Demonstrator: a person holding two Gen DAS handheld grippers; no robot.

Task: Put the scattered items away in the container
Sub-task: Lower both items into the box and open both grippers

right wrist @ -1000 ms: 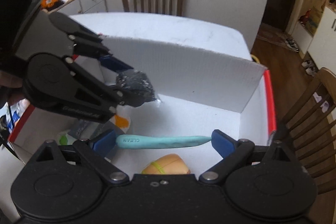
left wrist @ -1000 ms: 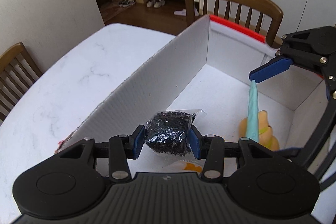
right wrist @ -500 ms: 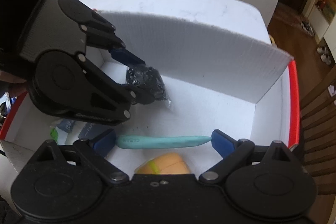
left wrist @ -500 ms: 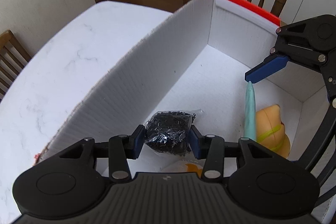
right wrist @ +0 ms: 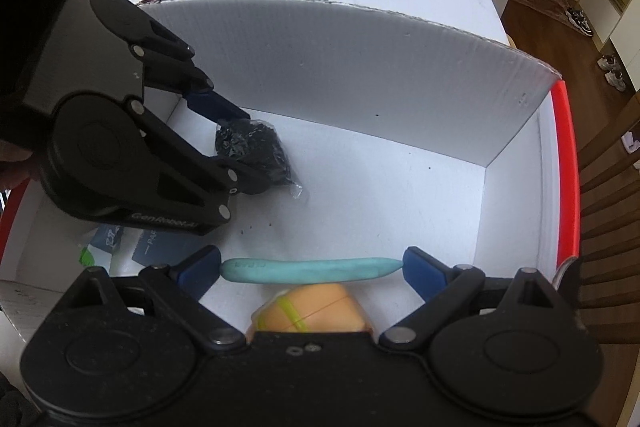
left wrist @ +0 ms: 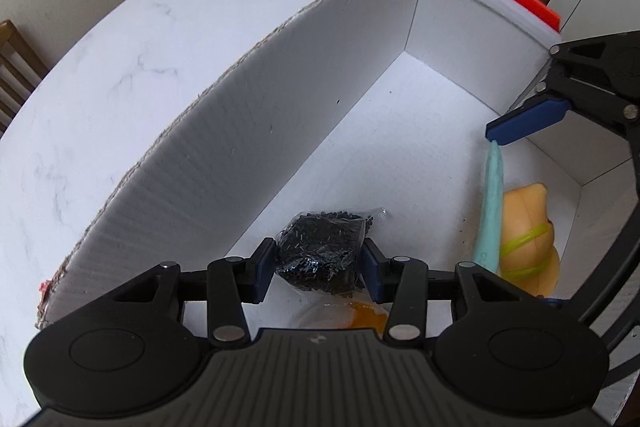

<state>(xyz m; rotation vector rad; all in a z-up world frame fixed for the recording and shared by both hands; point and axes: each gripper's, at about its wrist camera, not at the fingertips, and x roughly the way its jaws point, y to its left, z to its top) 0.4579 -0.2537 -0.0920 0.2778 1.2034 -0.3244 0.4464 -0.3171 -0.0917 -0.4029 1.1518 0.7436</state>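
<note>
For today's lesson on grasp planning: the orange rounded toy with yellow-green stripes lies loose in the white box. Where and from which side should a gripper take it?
Take the orange rounded toy with yellow-green stripes across its narrower striped middle, coming from above. The white box wall stands close on one side and the long teal stick, held in the right gripper, crosses over it, so a side approach looks blocked.

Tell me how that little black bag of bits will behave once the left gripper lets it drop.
The black bag bulges between the left gripper pads, so it is probably soft. Its loose small bits should slump, not roll. The thin clear film looks slippery, maybe tearable.
</note>
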